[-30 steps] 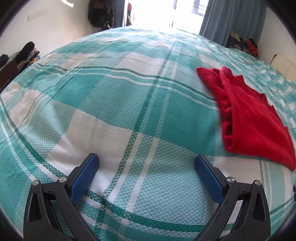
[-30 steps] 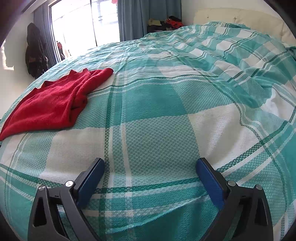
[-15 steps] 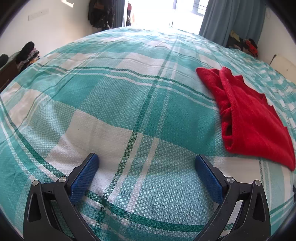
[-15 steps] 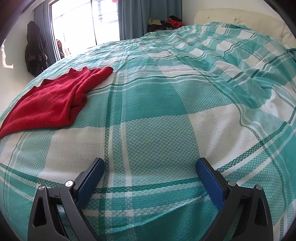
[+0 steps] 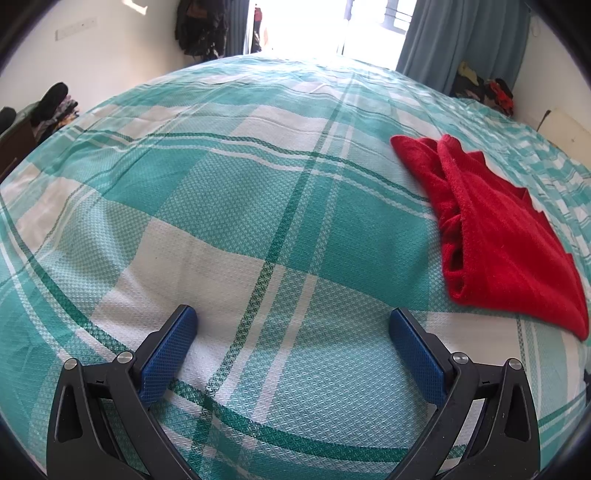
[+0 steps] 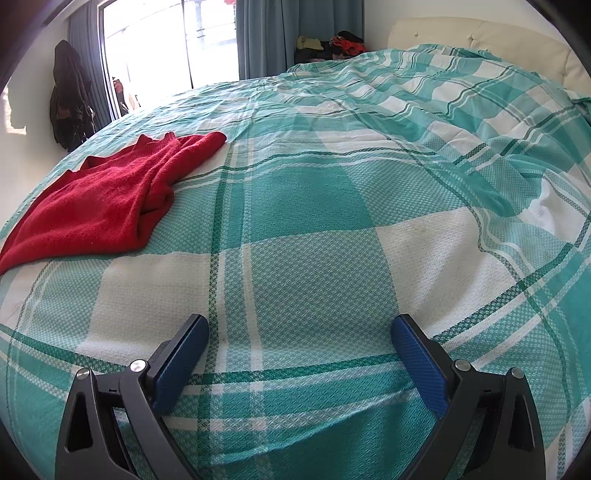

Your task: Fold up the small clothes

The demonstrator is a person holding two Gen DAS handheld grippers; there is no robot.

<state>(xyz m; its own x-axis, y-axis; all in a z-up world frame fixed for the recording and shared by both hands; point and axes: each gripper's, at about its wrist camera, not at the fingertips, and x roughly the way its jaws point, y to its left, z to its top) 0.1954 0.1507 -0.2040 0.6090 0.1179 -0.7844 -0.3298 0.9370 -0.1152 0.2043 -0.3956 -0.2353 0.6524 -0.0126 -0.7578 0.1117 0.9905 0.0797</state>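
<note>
Teal-and-white plaid bedspread (image 5: 229,206) across bed | red garment (image 5: 495,236) (image 6: 107,199) crumpled, right in left view, left in right view | left gripper (image 5: 291,321) wide, empty | right gripper (image 6: 299,328) wide, empty

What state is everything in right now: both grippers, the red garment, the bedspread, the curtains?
left gripper: open, empty, over the bedspread.
right gripper: open, empty, over the bedspread.
red garment: lying loosely bunched on the bed, not neatly folded, untouched by either gripper.
plaid bedspread: spread over the bed, rumpled toward the headboard.
curtains: drawn aside, window uncovered.
</note>
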